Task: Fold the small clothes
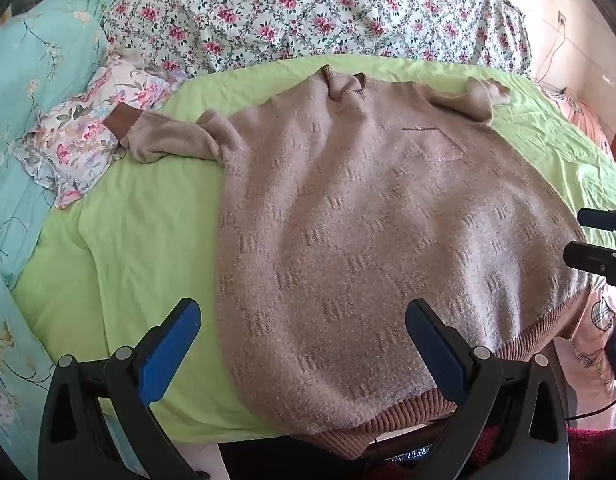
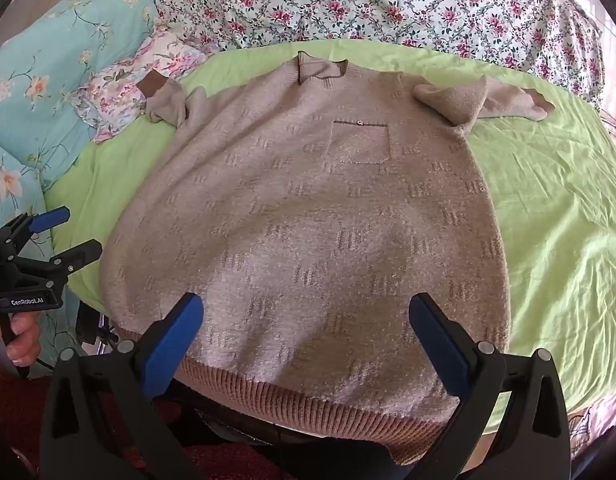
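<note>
A beige knit sweater [image 1: 367, 216] lies flat, front up, on a green sheet [image 1: 148, 208]; it also shows in the right wrist view [image 2: 308, 208]. Its chest pocket [image 2: 359, 142] faces up and both sleeves are bunched near the shoulders. My left gripper [image 1: 304, 320] is open and empty above the hem's left part. My right gripper [image 2: 308, 316] is open and empty above the hem's middle. The left gripper shows at the left edge of the right wrist view [image 2: 74, 236], and the right gripper at the right edge of the left wrist view [image 1: 587, 236].
A floral quilt [image 2: 387, 4] is heaped behind the sweater. A turquoise flowered cover [image 1: 32, 80] and a small floral cloth [image 1: 88, 132] lie to the left. The green sheet [image 2: 555, 208] spreads to the right. The bed's near edge runs under the hem.
</note>
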Demonstrator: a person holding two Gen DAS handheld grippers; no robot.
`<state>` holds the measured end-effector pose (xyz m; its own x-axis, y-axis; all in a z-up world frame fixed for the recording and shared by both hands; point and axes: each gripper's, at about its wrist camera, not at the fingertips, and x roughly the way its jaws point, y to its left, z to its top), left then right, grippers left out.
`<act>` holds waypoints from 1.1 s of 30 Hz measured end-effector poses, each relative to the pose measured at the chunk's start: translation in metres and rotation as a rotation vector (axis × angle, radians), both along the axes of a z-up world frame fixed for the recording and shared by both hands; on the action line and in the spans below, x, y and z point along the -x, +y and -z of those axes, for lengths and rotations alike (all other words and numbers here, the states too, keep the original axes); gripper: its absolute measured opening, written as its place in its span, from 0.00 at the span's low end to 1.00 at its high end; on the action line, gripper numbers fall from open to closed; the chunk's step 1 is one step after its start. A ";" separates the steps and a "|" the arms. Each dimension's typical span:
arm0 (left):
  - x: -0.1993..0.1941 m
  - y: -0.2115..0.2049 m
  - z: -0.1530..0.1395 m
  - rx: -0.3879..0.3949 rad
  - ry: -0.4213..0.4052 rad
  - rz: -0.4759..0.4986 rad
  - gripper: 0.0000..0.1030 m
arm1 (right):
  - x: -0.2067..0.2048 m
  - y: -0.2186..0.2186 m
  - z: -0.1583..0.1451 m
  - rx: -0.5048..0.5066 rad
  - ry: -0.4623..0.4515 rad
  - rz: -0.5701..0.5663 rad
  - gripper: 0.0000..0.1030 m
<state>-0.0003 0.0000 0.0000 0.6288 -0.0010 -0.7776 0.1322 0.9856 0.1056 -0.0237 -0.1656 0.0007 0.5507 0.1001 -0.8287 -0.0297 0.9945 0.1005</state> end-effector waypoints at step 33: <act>-0.001 -0.008 -0.005 0.018 0.005 -0.001 1.00 | -0.001 0.000 -0.004 -0.012 -0.003 0.003 1.00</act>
<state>0.0011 -0.0075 0.0047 0.6251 -0.0148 -0.7804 0.1317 0.9875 0.0867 -0.0223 -0.1658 0.0051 0.5535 0.1084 -0.8258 -0.0266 0.9933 0.1126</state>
